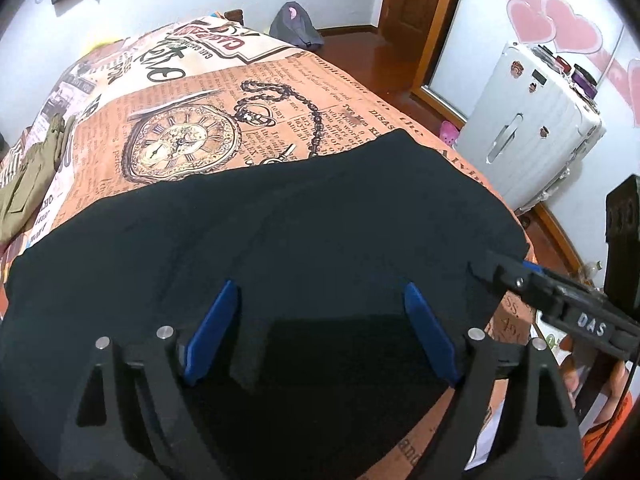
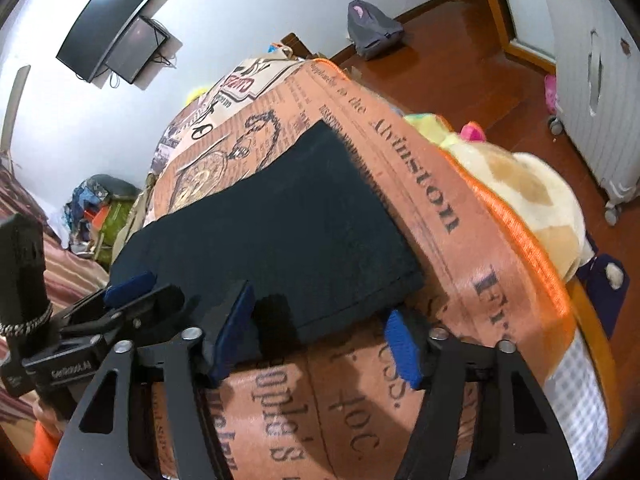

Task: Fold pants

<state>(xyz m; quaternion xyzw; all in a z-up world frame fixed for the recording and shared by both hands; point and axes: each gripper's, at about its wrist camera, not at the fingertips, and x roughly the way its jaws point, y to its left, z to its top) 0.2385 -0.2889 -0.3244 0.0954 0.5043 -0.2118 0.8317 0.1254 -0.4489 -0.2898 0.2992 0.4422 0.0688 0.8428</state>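
Observation:
Black pants (image 1: 280,220) lie folded flat on the orange newspaper-print bedspread (image 1: 280,92), a dark rectangle near the bed's front edge. My left gripper (image 1: 322,328) hovers over their near part, blue pads wide apart, with nothing pinched between them. In the right wrist view the pants (image 2: 288,224) reach down to my right gripper (image 2: 316,340). Its jaws stand partly open, with the cloth's near edge and corner lying between the pads and neither pad pressing it. The right gripper (image 1: 496,274) also shows at the pants' right edge, and the left gripper (image 2: 132,288) at their left corner.
A khaki garment (image 1: 24,192) lies on the bed's far left. A white suitcase (image 1: 528,140) and a grey backpack (image 1: 296,24) stand on the wooden floor. A plush toy (image 2: 520,192) sits beside the bed's right edge. A hand and orange sleeve (image 1: 600,400) are at the lower right.

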